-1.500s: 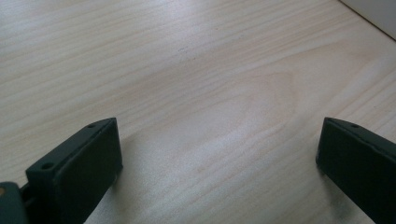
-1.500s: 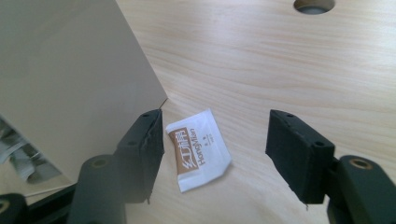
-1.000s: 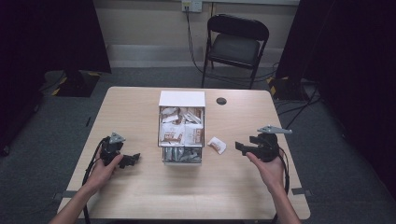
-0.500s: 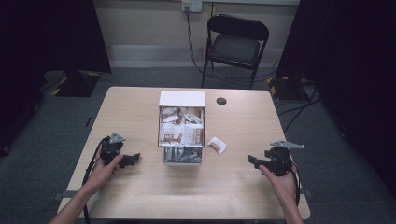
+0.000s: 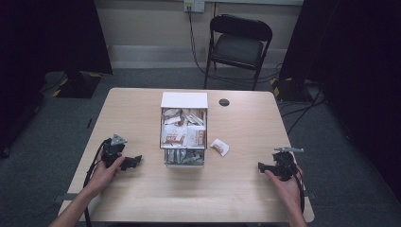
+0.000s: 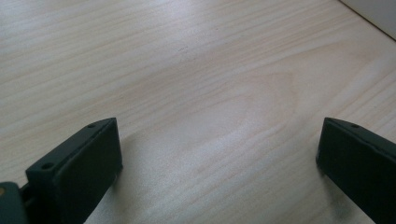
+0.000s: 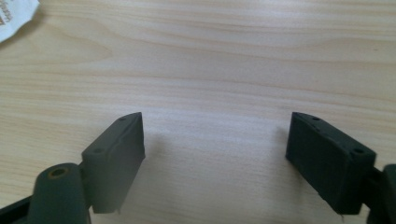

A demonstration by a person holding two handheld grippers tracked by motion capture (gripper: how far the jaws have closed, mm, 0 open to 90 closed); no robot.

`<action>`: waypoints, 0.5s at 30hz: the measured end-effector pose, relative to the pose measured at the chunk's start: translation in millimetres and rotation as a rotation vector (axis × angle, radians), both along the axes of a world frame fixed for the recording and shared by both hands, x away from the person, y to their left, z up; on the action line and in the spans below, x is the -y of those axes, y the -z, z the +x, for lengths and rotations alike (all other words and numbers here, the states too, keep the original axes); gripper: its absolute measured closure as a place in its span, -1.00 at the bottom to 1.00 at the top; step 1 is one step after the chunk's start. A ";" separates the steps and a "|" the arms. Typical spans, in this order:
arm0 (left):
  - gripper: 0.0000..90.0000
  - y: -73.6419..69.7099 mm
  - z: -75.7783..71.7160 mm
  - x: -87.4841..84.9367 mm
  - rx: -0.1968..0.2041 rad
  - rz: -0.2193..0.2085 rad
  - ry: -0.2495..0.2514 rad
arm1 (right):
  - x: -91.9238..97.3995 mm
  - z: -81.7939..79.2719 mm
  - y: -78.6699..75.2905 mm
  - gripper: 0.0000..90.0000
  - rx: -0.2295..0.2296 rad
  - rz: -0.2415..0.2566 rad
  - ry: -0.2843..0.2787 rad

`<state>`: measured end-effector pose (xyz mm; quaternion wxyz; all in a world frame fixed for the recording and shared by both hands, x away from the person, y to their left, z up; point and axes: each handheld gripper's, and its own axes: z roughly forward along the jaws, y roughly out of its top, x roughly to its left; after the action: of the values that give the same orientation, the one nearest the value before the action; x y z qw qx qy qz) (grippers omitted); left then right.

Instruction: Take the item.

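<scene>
A white box (image 5: pixel 184 100) stands at the table's middle, its open tray full of brown-and-white packets (image 5: pixel 182 131). One loose packet (image 5: pixel 220 147) lies just right of it, and its corner (image 7: pixel 11 16) shows at the top left of the right gripper view. My left gripper (image 5: pixel 135 161) rests low on the table to the left of the box, open, with bare wood between its jaws (image 6: pixel 219 163). My right gripper (image 5: pixel 262 166) sits low near the table's front right. Its jaws have just been opening and hold nothing (image 7: pixel 215 149).
The wooden table (image 5: pixel 246 198) has a small black round cap (image 5: pixel 224 102) behind the box. A black folding chair (image 5: pixel 239 45) stands beyond the far edge. Cables trail from both grippers toward the near edge.
The right hand has come down and moved toward the near right corner of the table. The left hand and the box have not moved.
</scene>
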<state>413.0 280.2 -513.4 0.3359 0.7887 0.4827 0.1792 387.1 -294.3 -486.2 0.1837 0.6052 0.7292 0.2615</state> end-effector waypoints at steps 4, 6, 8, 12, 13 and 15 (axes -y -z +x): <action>-1.00 0.0 0.0 0.0 0.000 0.000 0.001 | -2.2 -0.4 2.8 -0.67 0.020 -0.034 0.012; -1.00 0.0 0.0 -0.1 0.000 0.001 0.001 | -6.4 -1.0 6.0 -0.77 0.032 -0.063 0.030; -1.00 0.0 0.0 0.0 0.000 0.000 0.000 | -7.2 -1.9 6.7 -0.78 0.036 -0.061 0.034; -1.00 0.0 0.0 0.0 0.000 0.000 0.000 | -1.7 -9.0 11.4 -0.82 0.093 -0.045 -0.027; -1.00 0.0 0.0 0.0 0.000 0.001 0.001 | 0.1 -10.8 11.9 -0.82 0.100 -0.043 -0.038; -1.00 0.0 -0.1 0.0 0.000 0.000 0.000 | 2.9 -15.0 14.4 -0.83 0.130 -0.031 -0.053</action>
<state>412.9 280.2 -513.4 0.3358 0.7888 0.4826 0.1792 372.1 -297.2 -500.6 0.2329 0.5644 0.7354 0.2938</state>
